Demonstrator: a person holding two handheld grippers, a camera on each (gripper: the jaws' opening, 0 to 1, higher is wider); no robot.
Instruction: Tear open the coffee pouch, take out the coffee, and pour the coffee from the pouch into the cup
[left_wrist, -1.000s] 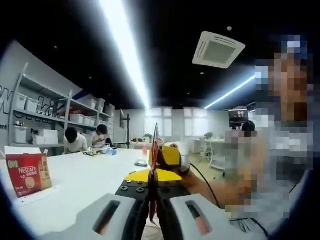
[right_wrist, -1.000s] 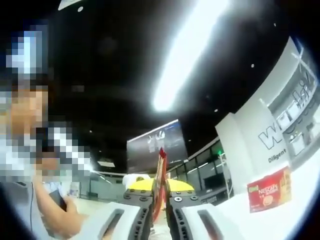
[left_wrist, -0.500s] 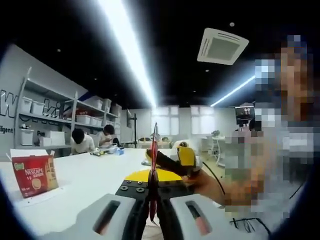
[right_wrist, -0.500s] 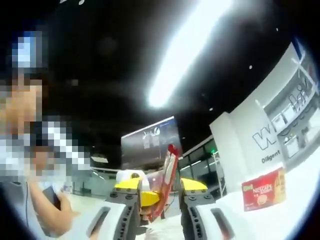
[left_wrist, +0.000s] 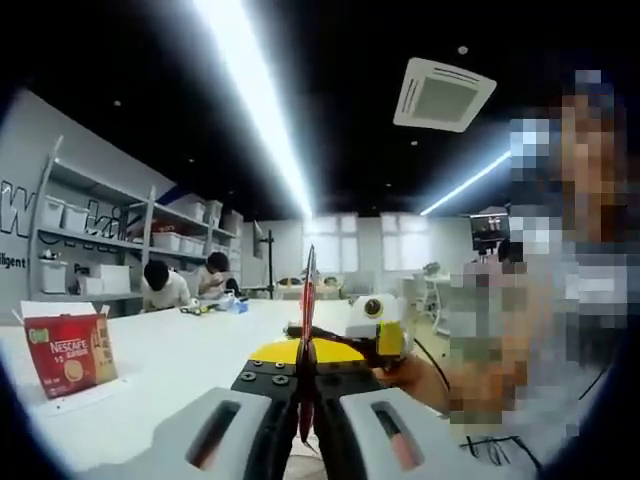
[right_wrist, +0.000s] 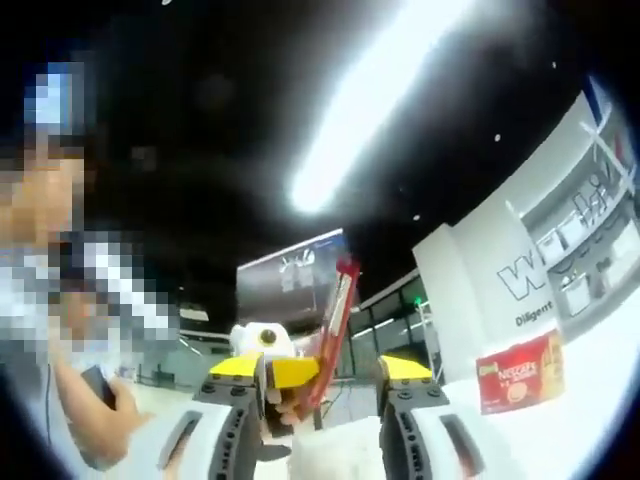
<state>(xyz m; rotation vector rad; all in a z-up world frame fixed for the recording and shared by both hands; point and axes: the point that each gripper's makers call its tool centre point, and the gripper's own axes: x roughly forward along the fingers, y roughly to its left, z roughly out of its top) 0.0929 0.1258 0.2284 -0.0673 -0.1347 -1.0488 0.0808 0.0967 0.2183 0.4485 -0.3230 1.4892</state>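
Tearing step in hand: left tongs (left_wrist: 305, 385) clamped tight on the coffee pouch (left_wrist: 308, 290), held edge-on and upright in the air above the white desk (left_wrist: 170, 370). Right tongs (right_wrist: 325, 385) spread wide, gripping nothing, pouch (right_wrist: 335, 330) standing loose between the jaws. Next, probably: reclose on the top edge, pull apart, no cup in sight.

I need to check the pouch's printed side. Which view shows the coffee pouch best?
The right gripper view: the coffee pouch leans between open jaws, its face partly showing. In the left gripper view the pouch is edge-on, a thin red strip clamped in the shut jaws.
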